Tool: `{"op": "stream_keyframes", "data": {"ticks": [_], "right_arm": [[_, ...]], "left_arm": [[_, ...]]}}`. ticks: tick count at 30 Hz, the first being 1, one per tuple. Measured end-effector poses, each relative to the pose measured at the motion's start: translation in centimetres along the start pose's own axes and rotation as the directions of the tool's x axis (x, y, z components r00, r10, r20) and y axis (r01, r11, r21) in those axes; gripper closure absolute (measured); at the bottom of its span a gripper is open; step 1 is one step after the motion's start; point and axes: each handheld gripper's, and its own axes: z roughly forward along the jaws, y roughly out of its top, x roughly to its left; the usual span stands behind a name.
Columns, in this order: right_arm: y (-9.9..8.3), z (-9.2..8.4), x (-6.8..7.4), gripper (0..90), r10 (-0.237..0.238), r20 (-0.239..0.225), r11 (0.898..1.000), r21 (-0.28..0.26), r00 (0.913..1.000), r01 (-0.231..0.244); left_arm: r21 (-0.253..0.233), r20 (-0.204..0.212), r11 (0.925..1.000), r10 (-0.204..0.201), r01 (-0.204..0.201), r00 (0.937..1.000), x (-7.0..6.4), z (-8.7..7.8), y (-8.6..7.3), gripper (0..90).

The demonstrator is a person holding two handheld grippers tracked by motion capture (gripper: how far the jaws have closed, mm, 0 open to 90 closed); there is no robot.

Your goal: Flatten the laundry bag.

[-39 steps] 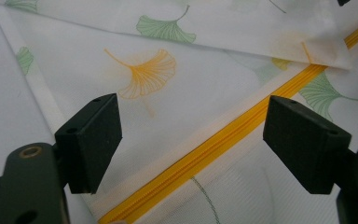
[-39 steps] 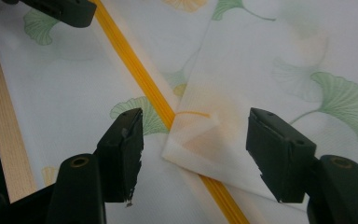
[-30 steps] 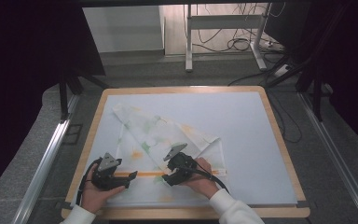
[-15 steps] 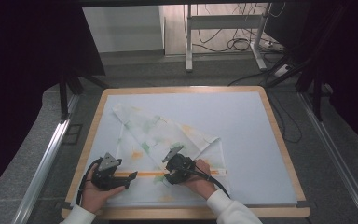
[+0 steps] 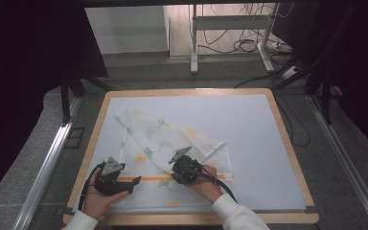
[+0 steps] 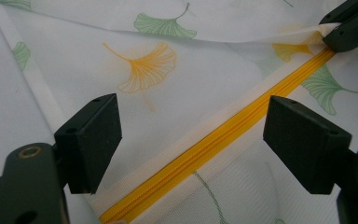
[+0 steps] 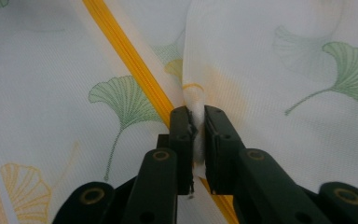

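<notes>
A white mesh cloth (image 5: 167, 139) printed with green and orange leaves lies partly folded on the table. A yellow zipper (image 5: 148, 178) runs along its near edge. My left gripper (image 5: 135, 182) rests low over the zipper (image 6: 242, 121), jaws wide open on either side of it, the left gripper (image 6: 191, 130) holding nothing. My right gripper (image 5: 175, 173) sits just right of it. Its jaws have just been closing and now pinch a bunched fold of the cloth (image 7: 193, 93) beside the zipper (image 7: 121, 46). The right gripper (image 7: 196, 126) also appears at the far corner of the left gripper view (image 6: 340, 30).
The table has a pale blue mat (image 5: 249, 134) inside a wooden rim (image 5: 287, 143). Metal rails (image 5: 43, 167) run along both sides of the table. A desk frame and cables (image 5: 239, 43) stand on the floor beyond.
The right gripper's jaws have closed on the cloth's fold. Both hands stay where they were, and the cloth has barely shifted.
</notes>
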Motion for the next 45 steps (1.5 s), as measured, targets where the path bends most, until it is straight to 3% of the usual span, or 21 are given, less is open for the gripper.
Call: {"op": "stream_keyframes", "data": {"ticks": [9, 20, 37, 45], "right_arm": [[0.1, -0.6, -0.3, 84.2, 0.01, 0.008, 0.999, -0.03, 0.9999, -0.01], [0.1, -2.2, -1.4, 84.8, 0.045, 0.013, 0.993, -0.106, 0.9989, -0.044], [0.1, -3.7, -2.6, 84.9, 0.075, 0.036, 0.985, -0.155, 0.9965, -0.069], [0.0, -4.5, -3.4, 85.2, 0.111, 0.049, 0.975, -0.2, 0.9927, -0.099]], "left_arm": [[0.006, 0.0, 1.0, 0.002, -0.002, 1.0, 0.0, 0.1, 0.0, 19.3], [-0.002, -0.007, 1.0, -0.002, 0.002, 1.0, 0.1, -0.1, -0.1, 19.7], [0.009, 0.0, 1.0, 0.004, -0.004, 1.0, 0.1, 0.0, -0.1, 19.7], [0.013, 0.0, 0.9999, -0.005, 0.005, 1.0, 0.1, 0.1, -0.1, 19.8]]}}
